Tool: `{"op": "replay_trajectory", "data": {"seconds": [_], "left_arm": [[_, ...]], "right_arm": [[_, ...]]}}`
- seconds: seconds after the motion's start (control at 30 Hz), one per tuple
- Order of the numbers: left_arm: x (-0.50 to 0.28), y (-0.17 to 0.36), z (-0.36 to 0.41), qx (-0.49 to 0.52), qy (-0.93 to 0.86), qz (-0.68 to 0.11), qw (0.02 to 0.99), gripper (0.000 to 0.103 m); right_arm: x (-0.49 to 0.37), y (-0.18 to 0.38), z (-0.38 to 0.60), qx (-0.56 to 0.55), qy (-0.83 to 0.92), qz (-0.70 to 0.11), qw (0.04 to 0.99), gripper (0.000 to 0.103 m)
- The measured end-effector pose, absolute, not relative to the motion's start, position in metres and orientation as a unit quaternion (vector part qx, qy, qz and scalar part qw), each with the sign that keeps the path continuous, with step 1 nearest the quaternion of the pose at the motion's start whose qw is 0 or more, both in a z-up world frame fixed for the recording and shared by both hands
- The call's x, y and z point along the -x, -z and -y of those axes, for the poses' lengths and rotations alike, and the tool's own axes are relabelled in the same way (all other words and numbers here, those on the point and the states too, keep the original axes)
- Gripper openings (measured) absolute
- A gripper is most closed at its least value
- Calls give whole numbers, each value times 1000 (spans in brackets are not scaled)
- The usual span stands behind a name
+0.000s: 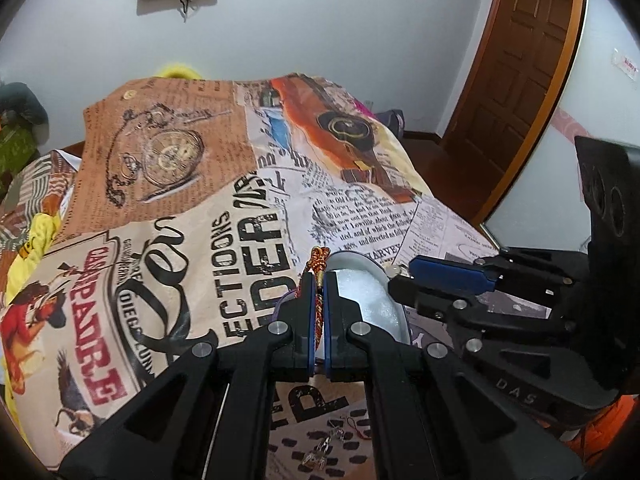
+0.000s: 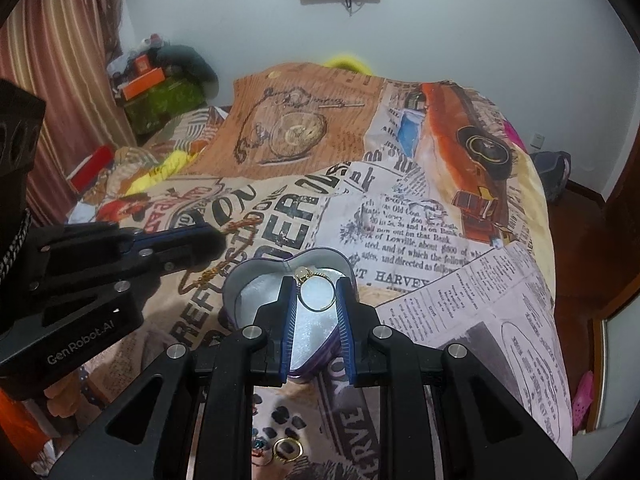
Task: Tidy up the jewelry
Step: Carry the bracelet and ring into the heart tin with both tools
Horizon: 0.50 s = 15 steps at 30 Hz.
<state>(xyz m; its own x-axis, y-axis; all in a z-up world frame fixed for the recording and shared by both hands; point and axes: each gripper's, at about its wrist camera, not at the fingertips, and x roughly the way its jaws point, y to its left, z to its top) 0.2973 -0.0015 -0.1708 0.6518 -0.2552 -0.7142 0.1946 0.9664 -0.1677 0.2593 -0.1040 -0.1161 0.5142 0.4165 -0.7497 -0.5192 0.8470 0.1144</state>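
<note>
My left gripper (image 1: 319, 280) is shut on an orange and gold braided cord bracelet (image 1: 319, 264), held just left of the heart-shaped tin (image 1: 374, 300) with white padding. In the right wrist view the left gripper (image 2: 216, 236) holds the cord (image 2: 224, 268) beside the tin (image 2: 260, 272). My right gripper (image 2: 317, 286) is shut on a gold ring with a pale stone (image 2: 316, 292), held over the open tin. The right gripper also shows in the left wrist view (image 1: 400, 276).
The tin sits on a bed covered with a newspaper-print sheet (image 1: 224, 216). Small charms (image 1: 328, 440) lie under my left gripper. A gold ring (image 2: 286, 450) and a blue bead piece (image 2: 258, 446) lie under my right gripper. A wooden door (image 1: 512, 80) stands at the right.
</note>
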Motion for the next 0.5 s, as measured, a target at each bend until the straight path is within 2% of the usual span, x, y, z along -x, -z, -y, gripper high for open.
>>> {"op": "replay_trajectory", "data": {"seconds": [0.5], "left_arm": [[-307,192,9,36,143,-429,891,1]], "right_arm": [[-269,138,97,79,-284,-438,849,18]]}}
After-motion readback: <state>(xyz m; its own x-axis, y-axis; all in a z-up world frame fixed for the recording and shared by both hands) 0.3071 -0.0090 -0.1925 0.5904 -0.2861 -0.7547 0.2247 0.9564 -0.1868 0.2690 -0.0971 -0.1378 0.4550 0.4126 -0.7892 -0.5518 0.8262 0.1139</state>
